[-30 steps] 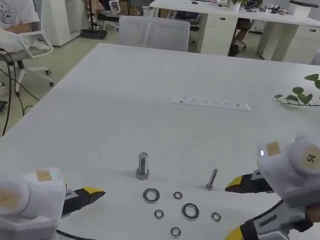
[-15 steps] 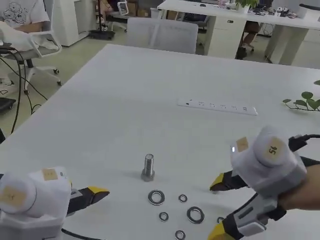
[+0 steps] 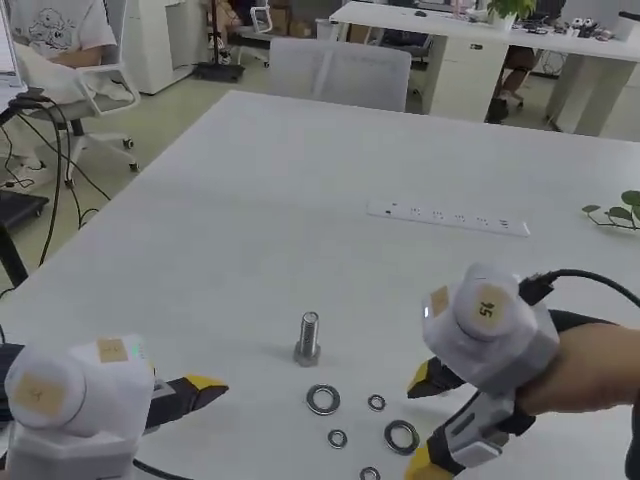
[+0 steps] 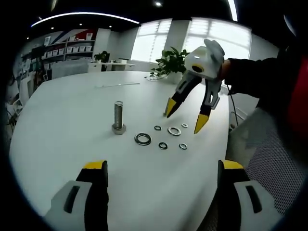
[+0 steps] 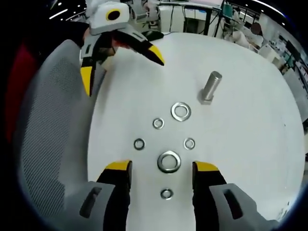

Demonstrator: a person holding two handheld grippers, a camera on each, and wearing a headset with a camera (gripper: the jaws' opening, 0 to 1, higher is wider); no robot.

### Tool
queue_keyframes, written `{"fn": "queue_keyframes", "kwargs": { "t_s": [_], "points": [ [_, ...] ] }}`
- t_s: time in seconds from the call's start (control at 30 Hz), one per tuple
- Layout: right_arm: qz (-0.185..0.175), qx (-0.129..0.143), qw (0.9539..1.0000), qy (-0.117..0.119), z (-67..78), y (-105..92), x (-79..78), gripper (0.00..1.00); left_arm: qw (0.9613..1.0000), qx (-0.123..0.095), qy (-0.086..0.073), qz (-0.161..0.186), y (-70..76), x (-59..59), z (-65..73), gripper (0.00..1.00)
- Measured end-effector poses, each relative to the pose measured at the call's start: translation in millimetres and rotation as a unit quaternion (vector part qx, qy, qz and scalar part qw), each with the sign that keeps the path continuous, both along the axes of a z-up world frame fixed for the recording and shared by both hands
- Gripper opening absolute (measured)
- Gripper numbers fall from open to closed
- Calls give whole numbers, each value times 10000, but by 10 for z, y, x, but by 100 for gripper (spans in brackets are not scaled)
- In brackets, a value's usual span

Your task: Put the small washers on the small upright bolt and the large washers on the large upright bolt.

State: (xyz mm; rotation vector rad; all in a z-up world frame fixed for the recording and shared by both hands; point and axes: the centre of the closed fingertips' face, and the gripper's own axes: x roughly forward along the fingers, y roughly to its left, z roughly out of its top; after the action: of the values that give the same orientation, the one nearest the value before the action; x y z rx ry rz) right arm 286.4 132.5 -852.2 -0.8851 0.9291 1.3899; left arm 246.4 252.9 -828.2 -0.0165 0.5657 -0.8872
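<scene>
Right gripper, jaws spread and empty, has a large washer lying flat between its tips; left gripper, likewise spread, sits well apart.

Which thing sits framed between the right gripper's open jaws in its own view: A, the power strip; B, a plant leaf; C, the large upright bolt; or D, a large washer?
D: in the right gripper view a large washer lies flat between the yellow tips of the open right gripper.
</scene>
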Motion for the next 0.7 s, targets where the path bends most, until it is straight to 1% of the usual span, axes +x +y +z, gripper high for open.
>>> {"fn": "queue_keyframes", "kwargs": {
  "t_s": [0.2,0.6,0.7],
  "points": [
    [27,-174,9998,-69,-69,6,59,45,10000,-7,2,30,2,-12,-1,94],
    [127,-416,9990,-102,-149,4,82,37,10000,-26,-7,77,7,7,4,94],
    [160,-455,9988,-120,-164,12,89,36,10000,-39,-9,88,5,9,7,94]
  ]
}}
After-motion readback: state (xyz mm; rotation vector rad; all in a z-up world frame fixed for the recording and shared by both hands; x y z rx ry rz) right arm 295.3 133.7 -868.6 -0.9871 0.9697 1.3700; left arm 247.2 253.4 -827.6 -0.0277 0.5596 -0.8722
